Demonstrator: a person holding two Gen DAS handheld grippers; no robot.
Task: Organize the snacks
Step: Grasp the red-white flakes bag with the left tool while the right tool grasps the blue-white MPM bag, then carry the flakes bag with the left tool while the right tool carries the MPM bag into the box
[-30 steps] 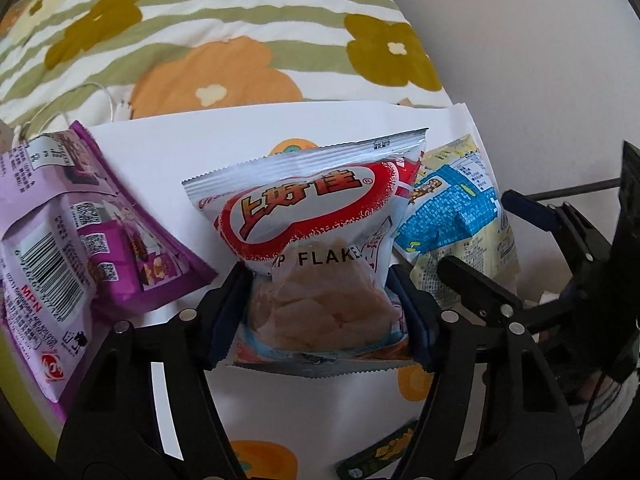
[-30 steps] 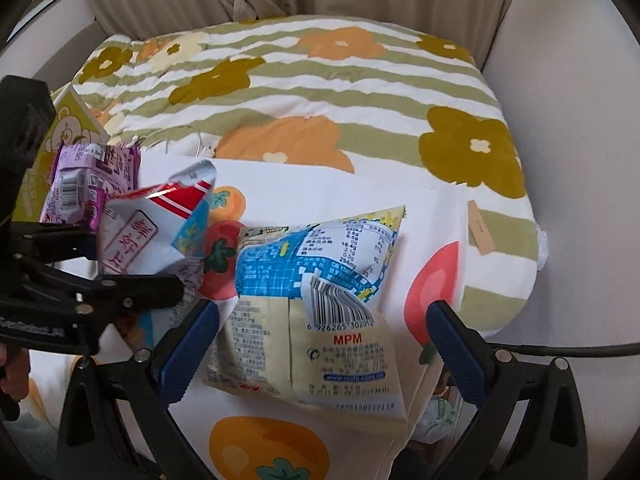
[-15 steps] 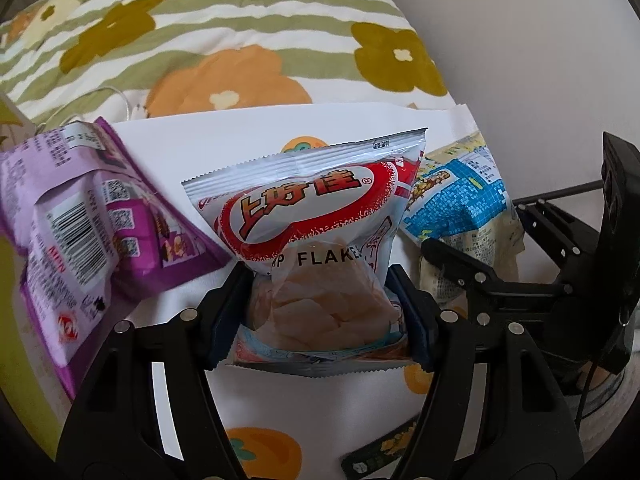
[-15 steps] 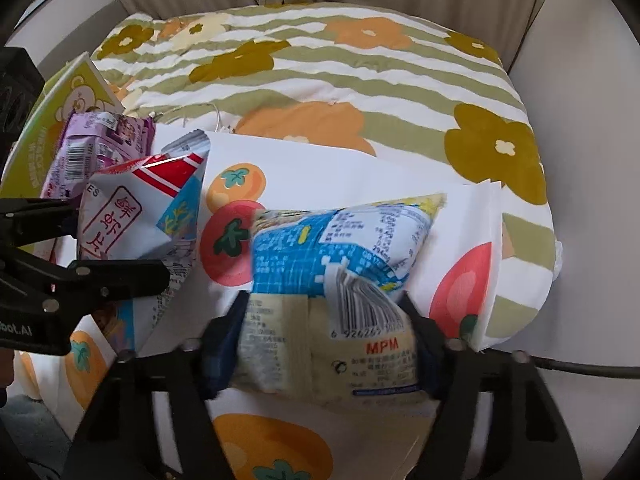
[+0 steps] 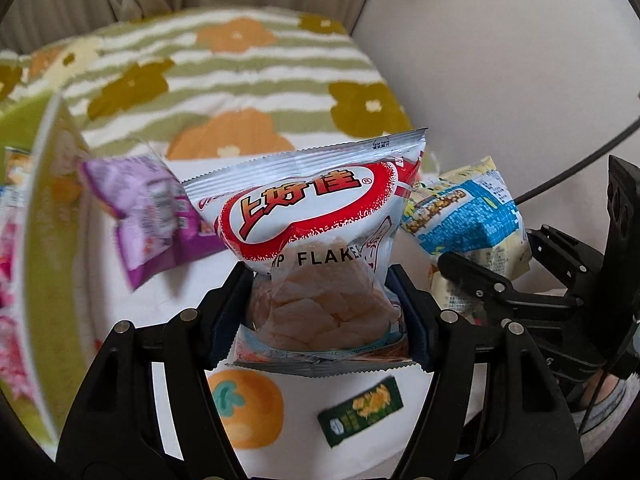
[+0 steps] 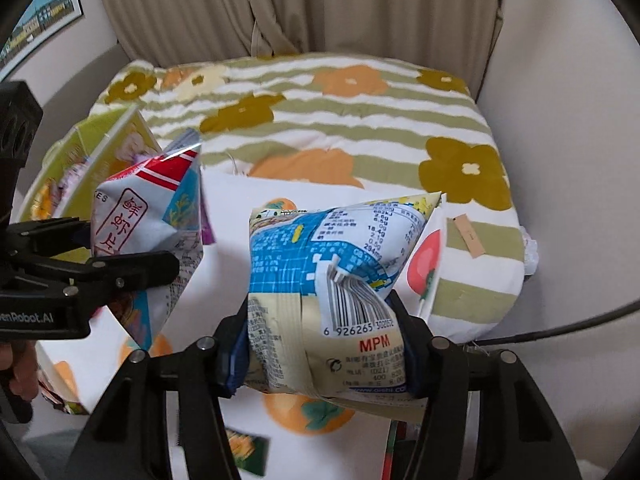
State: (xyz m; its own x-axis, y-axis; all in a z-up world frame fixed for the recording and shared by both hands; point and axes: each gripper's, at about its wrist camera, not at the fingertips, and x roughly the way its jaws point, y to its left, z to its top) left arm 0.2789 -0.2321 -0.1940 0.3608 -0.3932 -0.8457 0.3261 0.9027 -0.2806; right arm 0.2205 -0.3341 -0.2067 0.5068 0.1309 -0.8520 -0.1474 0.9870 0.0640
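Observation:
My left gripper [image 5: 320, 292] is shut on the lower half of a white snack bag with a red oval logo [image 5: 304, 208], held upright above the fruit-print sheet [image 5: 160, 292]. My right gripper [image 6: 320, 320] has its jaws closing, pads pressing the sides of a blue and cream snack bag [image 6: 320, 248], which is off the sheet too. That bag shows to the right in the left wrist view [image 5: 468, 216]. The white bag [image 6: 140, 216] appears at the left of the right wrist view. A purple bag [image 5: 148, 204] lies on the sheet behind.
A green printed box [image 5: 52, 240] holding snacks stands at the left. A small dark green packet [image 5: 360, 408] lies on the sheet near me. Behind is a striped flowered quilt [image 6: 340, 120], then a curtain [image 6: 280, 8]; a pale wall closes the right side.
The right gripper's jaws closed on the blue and cream bag. Both grippers then rose, lifting their bags off the sheet; the green box came into view at the left.

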